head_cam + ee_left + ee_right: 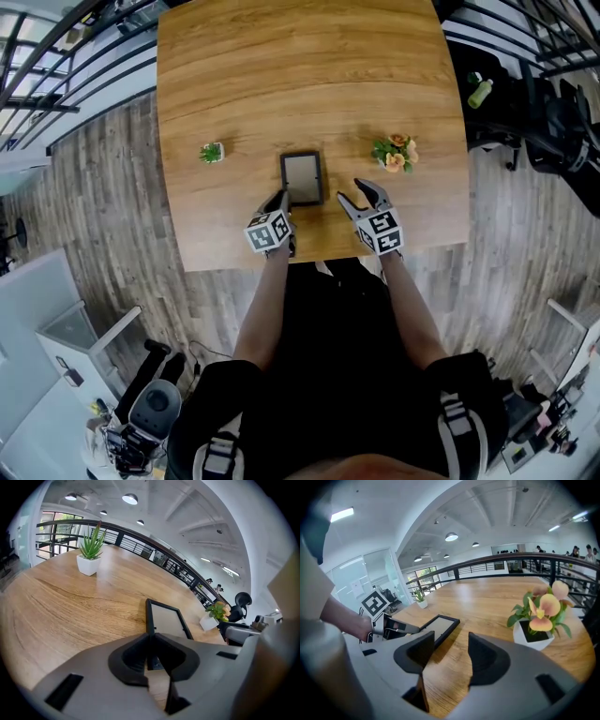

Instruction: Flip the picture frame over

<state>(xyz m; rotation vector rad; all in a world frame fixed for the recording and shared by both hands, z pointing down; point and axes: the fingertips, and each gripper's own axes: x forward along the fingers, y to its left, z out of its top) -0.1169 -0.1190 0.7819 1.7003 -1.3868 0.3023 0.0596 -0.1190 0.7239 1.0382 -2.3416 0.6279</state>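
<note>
Hand-held grippers (284, 197) (353, 193), two; picture frame (302, 176), one; plants (212, 152) (396, 153), two

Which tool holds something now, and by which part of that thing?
The left tool grips the picture frame by its near left corner; the right tool holds nothing.

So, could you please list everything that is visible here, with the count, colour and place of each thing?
table: one, light brown wood, centre of the head view
picture frame: one, black with a grey panel, middle of the table near the front edge
small plant: one, green in a white pot, on the table left of the frame
flower plant: one, orange flowers in a white pot, on the table right of the frame
railing: one, black, beyond the table's far side
office chair: one, black, on the floor to the right
left gripper: one, grey, jaws shut on the frame's near left edge
right gripper: one, grey, jaws open and empty, right of the frame
</note>
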